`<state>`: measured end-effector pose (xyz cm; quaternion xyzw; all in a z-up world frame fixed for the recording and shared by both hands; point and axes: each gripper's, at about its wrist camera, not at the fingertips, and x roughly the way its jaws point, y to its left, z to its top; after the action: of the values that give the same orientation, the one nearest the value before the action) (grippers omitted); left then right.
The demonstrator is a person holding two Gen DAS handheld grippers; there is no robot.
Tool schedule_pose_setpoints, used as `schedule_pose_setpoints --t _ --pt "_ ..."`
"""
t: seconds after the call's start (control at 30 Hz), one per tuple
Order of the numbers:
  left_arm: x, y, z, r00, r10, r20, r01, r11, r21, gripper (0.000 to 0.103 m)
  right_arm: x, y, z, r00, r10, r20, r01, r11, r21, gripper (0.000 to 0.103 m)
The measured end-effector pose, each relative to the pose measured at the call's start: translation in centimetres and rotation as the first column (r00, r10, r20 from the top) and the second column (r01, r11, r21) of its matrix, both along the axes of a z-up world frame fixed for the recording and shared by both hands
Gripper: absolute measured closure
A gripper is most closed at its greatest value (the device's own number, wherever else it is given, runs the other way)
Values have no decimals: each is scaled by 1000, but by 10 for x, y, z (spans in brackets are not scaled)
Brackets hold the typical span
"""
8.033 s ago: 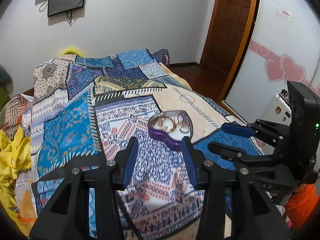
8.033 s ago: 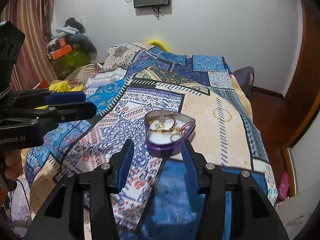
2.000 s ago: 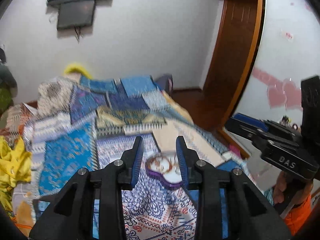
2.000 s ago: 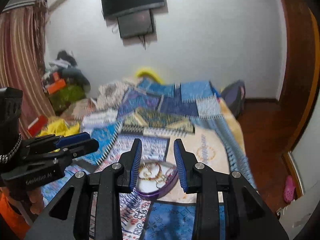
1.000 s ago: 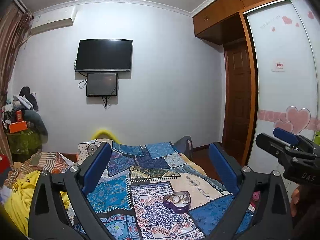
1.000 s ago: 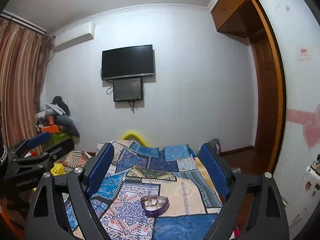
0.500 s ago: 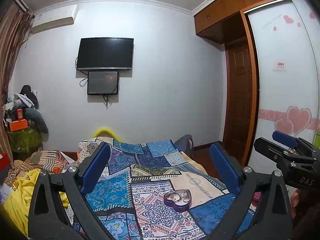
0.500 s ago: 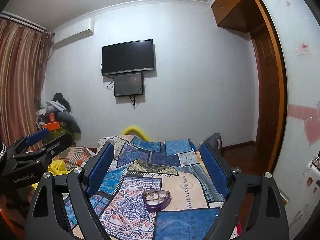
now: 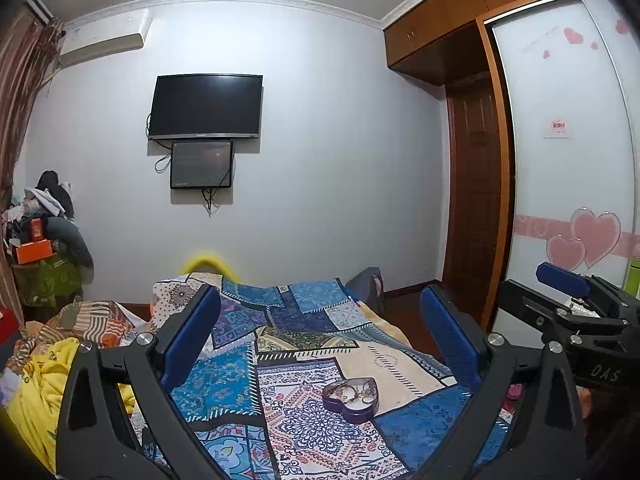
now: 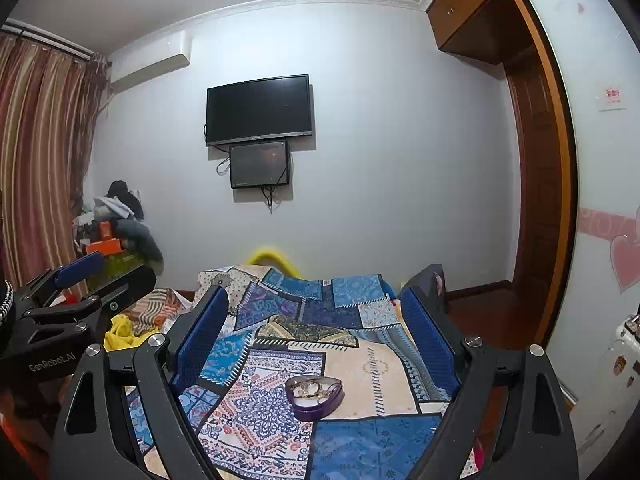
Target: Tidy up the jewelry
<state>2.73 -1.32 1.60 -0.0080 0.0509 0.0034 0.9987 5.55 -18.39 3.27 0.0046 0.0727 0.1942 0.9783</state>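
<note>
In the left wrist view the left gripper spreads wide and empty across the lower frame, the purple heart tin of jewelry sits on the quilt lower centre, and the right gripper likewise gapes empty.
</note>
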Motion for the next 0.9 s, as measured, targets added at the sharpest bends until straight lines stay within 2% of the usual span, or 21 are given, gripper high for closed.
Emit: schedule_pose_setpoints --t 0.9 --pt "4 -1 0 999 -31 -10 31 999 -27 2 3 0 1 1000 3 -13 -3 1000 -10 17"
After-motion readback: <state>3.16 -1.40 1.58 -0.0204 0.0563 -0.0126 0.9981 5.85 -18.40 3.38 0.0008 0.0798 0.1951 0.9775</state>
